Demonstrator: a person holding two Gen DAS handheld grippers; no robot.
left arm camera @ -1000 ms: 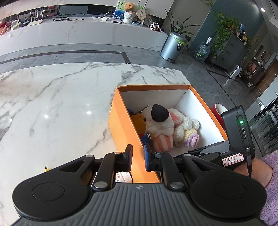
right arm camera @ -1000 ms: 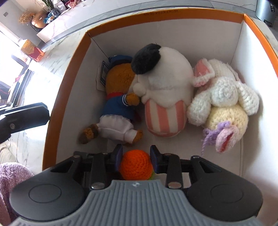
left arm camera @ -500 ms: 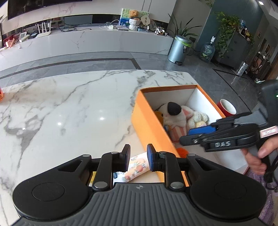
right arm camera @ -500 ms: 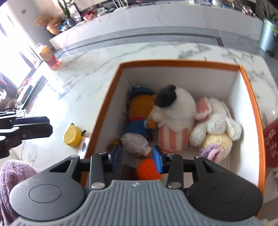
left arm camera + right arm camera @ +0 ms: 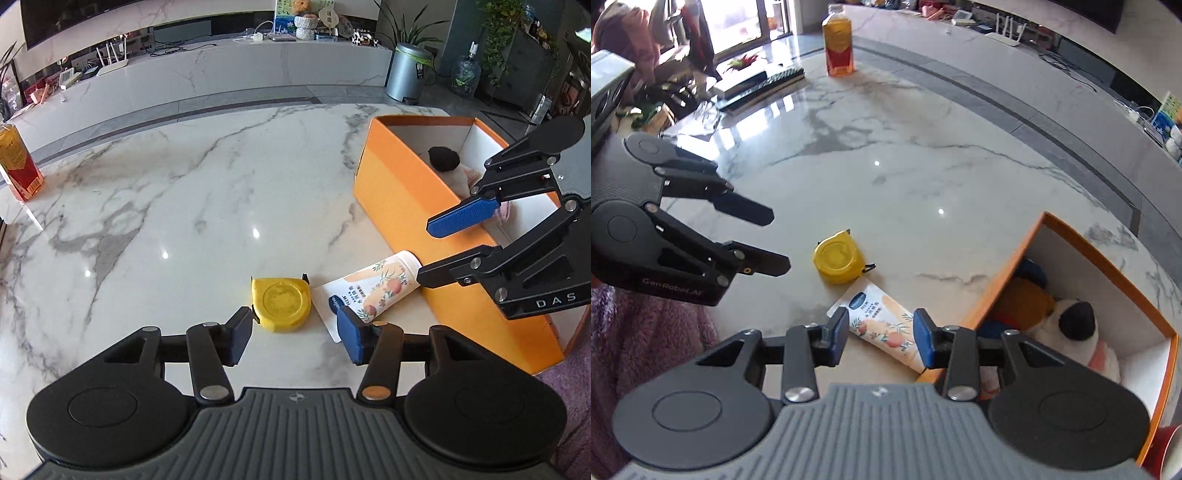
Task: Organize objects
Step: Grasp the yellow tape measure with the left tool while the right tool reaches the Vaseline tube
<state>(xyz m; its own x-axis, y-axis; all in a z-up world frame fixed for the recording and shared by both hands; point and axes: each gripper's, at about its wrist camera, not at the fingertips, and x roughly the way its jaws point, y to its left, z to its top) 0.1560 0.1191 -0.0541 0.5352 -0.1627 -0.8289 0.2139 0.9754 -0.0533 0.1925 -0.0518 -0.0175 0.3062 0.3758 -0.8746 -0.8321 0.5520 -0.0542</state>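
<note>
Left gripper point(image 5: 295, 334) is over the marble table point(image 5: 184, 192), jaws have just been opening, now spread and empty. The yellow tape measure point(image 5: 281, 302) lies on the table just ahead of the gap between them. The cream tube point(image 5: 373, 290) sits right beside it, flat end near my left gripper's blue pad, cap end against the orange box point(image 5: 406, 206). Right gripper point(image 5: 881, 334) hangs above that tube, jaws apart, nothing pinched; the tube shows between the fingertips from its own camera but I can't tell any contact. Plush toys point(image 5: 1067, 332) are inside the box. Orange drink bottle point(image 5: 839, 44) stands at the far table edge, well apart
</note>
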